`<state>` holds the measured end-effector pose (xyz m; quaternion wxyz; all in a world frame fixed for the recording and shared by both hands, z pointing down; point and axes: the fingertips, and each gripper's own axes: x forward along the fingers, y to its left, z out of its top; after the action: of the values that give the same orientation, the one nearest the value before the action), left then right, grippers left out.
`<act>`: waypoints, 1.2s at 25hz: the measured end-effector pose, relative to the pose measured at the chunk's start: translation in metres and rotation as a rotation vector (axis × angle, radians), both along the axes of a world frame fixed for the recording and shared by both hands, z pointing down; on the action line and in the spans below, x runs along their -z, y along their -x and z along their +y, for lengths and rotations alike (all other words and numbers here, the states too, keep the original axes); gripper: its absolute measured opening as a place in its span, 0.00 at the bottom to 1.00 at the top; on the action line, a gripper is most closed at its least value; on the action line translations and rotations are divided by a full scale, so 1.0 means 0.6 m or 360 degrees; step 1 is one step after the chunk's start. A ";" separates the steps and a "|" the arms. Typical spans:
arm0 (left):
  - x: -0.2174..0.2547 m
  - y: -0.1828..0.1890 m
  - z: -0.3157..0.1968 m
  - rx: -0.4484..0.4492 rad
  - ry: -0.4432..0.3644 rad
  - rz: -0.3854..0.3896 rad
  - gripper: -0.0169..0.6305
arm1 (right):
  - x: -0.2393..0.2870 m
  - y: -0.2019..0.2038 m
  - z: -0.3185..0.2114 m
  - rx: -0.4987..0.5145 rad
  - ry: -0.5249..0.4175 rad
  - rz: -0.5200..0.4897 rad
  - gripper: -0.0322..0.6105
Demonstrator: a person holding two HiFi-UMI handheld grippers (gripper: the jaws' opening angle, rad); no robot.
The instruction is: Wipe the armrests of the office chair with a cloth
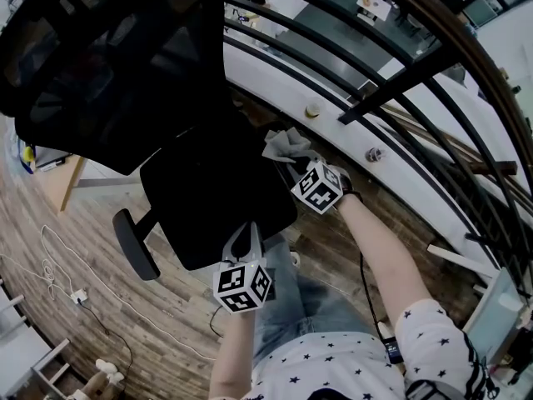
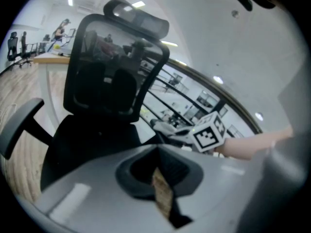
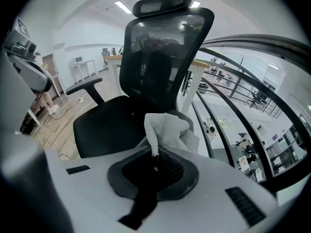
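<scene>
Cloth (image 1: 287,146), pale grey & crumpled, sits just right of frame centre in head view, at the far edge of the office chair (image 1: 212,190) seat, next to the railing (image 1: 379,98). R gripper (image 1: 301,165) is clamped on it: in R gripper view the jaws pinch one corner of the white mesh cloth (image 3: 165,129) & the rest bunches up above the R gripper (image 3: 155,155), over a grey armrest pad (image 3: 190,125) just behind; looks touching, can't confirm. Chair's other armrest (image 1: 136,244) is at lower left of head view, well apart from the cloth, nothing on it. Mesh backrest (image 1: 108,65) fills the upper left. L gripper (image 1: 244,233) hangs at lower centre, over the seat's near edge, jaws together w/ nothing between them; in L gripper view the L gripper (image 2: 160,174) points at the seat, w/ the R gripper's marker cube (image 2: 210,131) at centre right. Wood floor (image 1: 83,298) below, white cable (image 1: 50,252) at left edge.
</scene>
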<state>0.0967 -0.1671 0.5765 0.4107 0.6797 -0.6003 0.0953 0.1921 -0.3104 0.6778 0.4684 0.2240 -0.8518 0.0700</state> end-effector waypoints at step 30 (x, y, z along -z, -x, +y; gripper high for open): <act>0.028 -0.042 0.081 0.0005 -0.0044 -0.0009 0.04 | -0.001 -0.056 0.130 -0.0037 0.0061 0.0015 0.09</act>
<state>0.1216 -0.1188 0.5594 0.3995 0.6841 -0.6038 0.0882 0.2255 -0.2323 0.6785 0.4756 0.2253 -0.8455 0.0907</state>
